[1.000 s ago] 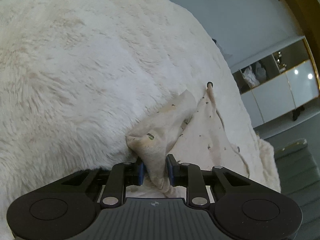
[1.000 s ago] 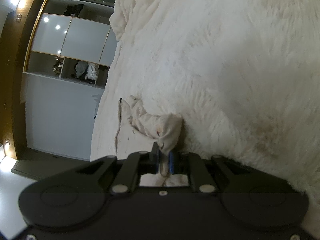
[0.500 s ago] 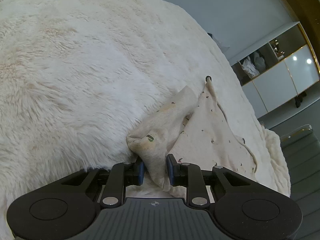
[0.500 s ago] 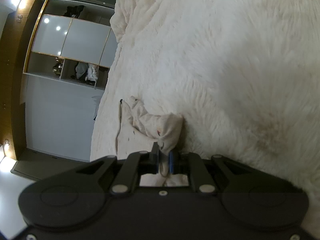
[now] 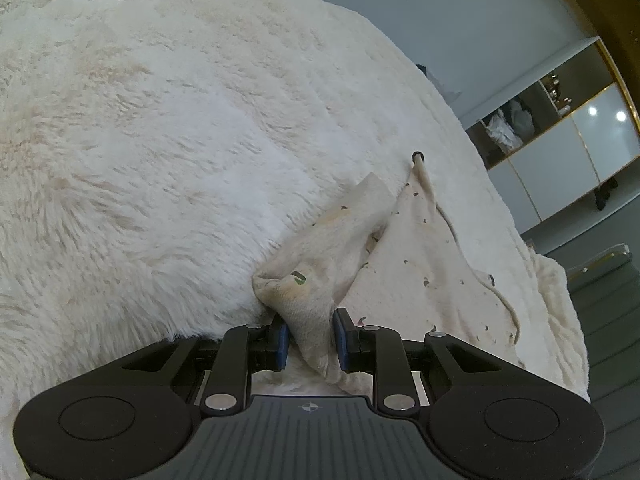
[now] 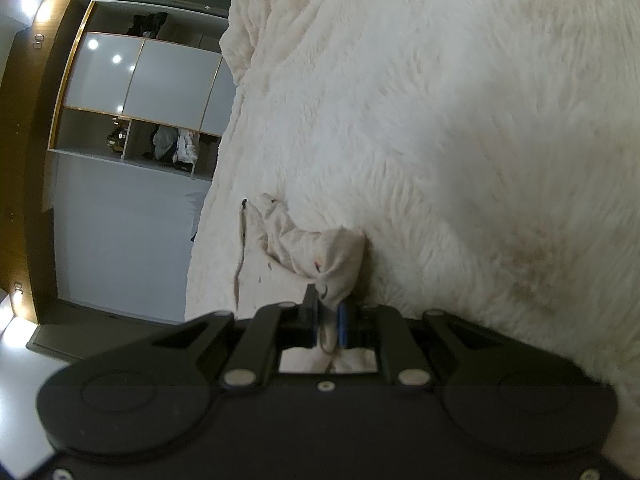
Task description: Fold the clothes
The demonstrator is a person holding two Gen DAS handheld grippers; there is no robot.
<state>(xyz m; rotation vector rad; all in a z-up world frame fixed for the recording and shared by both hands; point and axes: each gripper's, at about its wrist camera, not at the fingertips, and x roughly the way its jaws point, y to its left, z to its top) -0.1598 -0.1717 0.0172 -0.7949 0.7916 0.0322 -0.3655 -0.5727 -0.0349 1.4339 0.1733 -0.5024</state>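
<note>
A cream garment (image 5: 420, 256) with small dark specks lies on a fluffy white blanket (image 5: 160, 140). Its near corner is folded up into a bunch. My left gripper (image 5: 309, 338) stands around that bunch with the blue pads slightly apart, the cloth between them. In the right wrist view the same garment (image 6: 296, 248) shows, with a thin dark cord along its left edge. My right gripper (image 6: 328, 320) is shut on another bunched corner of it, low over the blanket (image 6: 460, 140).
The blanket's edge drops off to a dark floor (image 5: 608, 320) on the right in the left wrist view. A wardrobe with white doors and open shelves (image 6: 132, 112) stands beyond the bed.
The left view has tilted and shifted a little, showing more of the spread garment. The left jaws stay slightly apart around the cloth. The right gripper has stayed shut on its corner.
</note>
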